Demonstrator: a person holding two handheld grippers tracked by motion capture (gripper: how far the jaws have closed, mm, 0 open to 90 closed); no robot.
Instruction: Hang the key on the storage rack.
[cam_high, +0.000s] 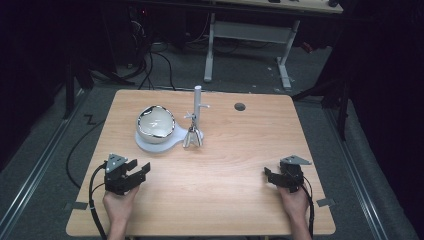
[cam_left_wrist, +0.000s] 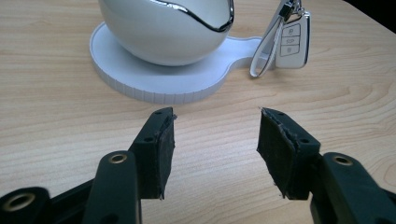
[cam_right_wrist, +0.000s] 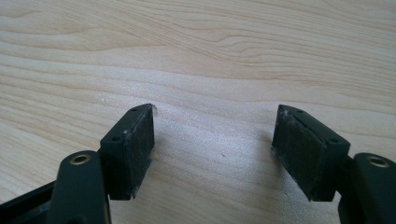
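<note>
A white egg-shaped shell (cam_high: 156, 123) with a chrome rim rests on a flat white base (cam_high: 150, 143) at the table's middle left. Beside it a white post (cam_high: 197, 107) rises, with a car key fob (cam_high: 192, 136) hanging from it on a loop. In the left gripper view the shell (cam_left_wrist: 168, 28), base (cam_left_wrist: 154, 79) and key fob (cam_left_wrist: 292, 42) lie just ahead. My left gripper (cam_high: 139, 169) (cam_left_wrist: 215, 140) sits low near the front left, open, nothing between its pads. My right gripper (cam_high: 274, 176) (cam_right_wrist: 214, 149) rests at the front right, open over bare wood.
The wooden table (cam_high: 225, 165) has a round cable hole (cam_high: 240, 106) near its far edge. Behind it stand a desk frame (cam_high: 247, 35) and cables (cam_high: 150, 65) on the dark floor. A black cable (cam_high: 92, 200) trails from my left gripper.
</note>
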